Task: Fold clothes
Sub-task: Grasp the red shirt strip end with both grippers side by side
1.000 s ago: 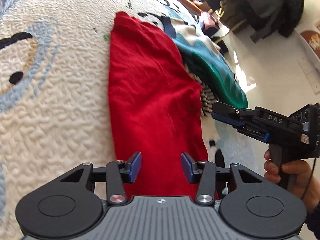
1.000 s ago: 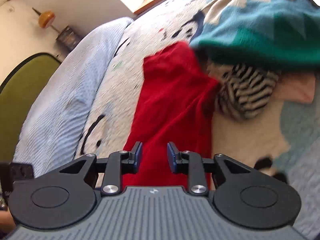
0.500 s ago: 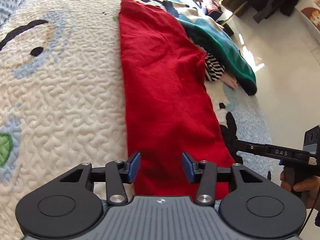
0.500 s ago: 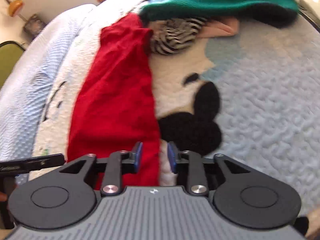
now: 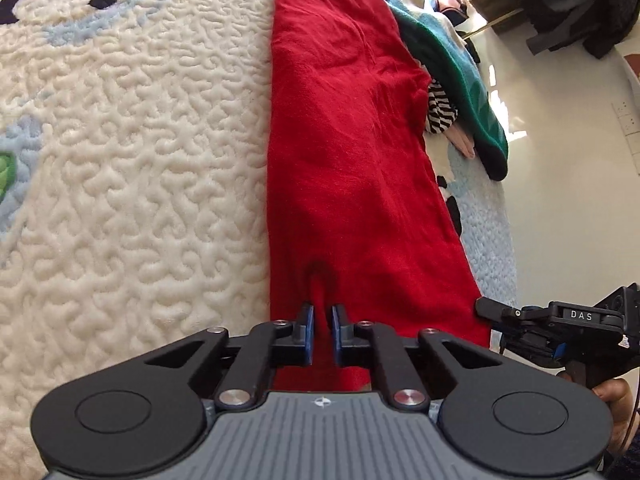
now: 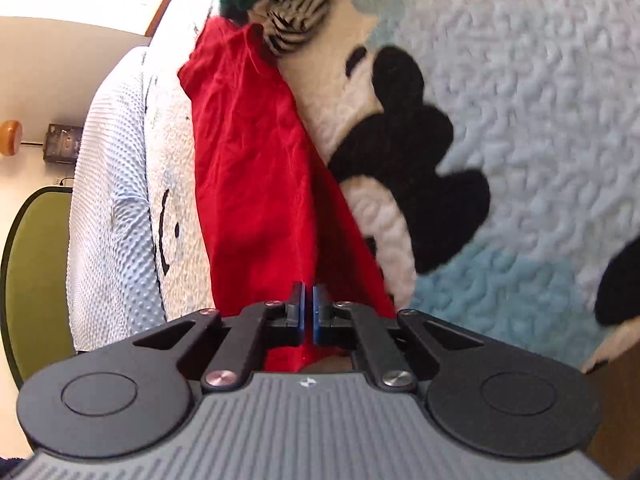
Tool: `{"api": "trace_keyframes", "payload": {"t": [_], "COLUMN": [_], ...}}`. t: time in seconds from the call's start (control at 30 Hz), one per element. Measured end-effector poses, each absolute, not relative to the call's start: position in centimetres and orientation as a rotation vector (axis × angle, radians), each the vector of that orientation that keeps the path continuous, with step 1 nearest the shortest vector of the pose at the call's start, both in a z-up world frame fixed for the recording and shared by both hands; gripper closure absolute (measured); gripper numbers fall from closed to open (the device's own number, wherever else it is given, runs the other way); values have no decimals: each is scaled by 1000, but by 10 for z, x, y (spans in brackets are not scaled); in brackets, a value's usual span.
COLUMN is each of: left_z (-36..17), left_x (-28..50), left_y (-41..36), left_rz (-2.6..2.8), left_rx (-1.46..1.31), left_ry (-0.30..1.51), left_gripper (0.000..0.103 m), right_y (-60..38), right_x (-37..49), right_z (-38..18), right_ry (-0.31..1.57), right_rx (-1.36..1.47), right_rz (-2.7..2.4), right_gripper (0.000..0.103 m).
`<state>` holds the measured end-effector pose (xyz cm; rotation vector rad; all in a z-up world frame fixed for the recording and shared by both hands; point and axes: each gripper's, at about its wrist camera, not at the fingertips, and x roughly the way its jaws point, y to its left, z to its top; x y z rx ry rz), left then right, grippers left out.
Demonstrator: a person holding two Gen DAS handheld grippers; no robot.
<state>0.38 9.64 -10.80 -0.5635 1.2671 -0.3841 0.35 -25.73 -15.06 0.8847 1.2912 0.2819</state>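
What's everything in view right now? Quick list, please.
red garment: one, red, laid long on the bedspread, near end pinched
bedspread: one, cream and pale blue with black cartoon shapes, under everything
striped garment: one, black and white, beside the red garment's far edge
green knit: one, green and teal, over the striped garment
chair: one, olive green, beside the bed
dark clothes: a pile, far corner on the floor
left gripper: black, blue pads, closing on a red fold
right gripper: black, blue pads, shut on the red edge
hand: one, holding the right gripper's handle
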Motion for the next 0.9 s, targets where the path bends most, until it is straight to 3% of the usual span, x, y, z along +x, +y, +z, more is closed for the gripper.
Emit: {"api": "trace_keyframes", "payload": {"t": [0.07,0.17,0.37,0.43,0.47,0.5,0.57,0.6,0.63,0.73,0.8,0.87,0.9], "left_z": [-114,-124,-109,-99,-98,-97,-116,-125,-134,-131,-130,-135,-142], "left_x": [3,2,0,5,8,11,16,16,16,15,12,11,11], "left_y": [99,103,101,93,87,82,76,77,79,93,102,114,118], "left_rz": [-357,-305,-332,-387,-404,-422,-388,-366,-343,-347,-349,-323,-313], "left_rx": [-556,-607,-601,-569,-551,-532,-494,-493,-492,-556,-621,-729,-813], "left_ry": [1294,1322,1270,1217,1201,1184,1239,1262,1284,1317,1323,1312,1306], "left_gripper": [91,69,68,61,52,49,54,68,73,74,56,48,42], "right_y": [-249,-253,-243,-237,-232,-227,-219,-215,-214,-224,-234,-244,-247], "right_x": [5,4,6,8,11,14,20,21,20,21,25,29,30], "right_z": [-161,-172,-156,-148,-148,-149,-157,-165,-171,-164,-162,-164,-171], "right_ry": [1326,1326,1308,1268,1261,1255,1266,1293,1297,1296,1294,1285,1295], "right_rx": [679,703,570,522,492,462,404,374,348,372,426,503,554], "right_rz": [238,184,240,296,314,331,353,357,369,408,416,412,409], "right_gripper": [99,99,92,90,85,82,80,81,86,83,82,70,70]}}
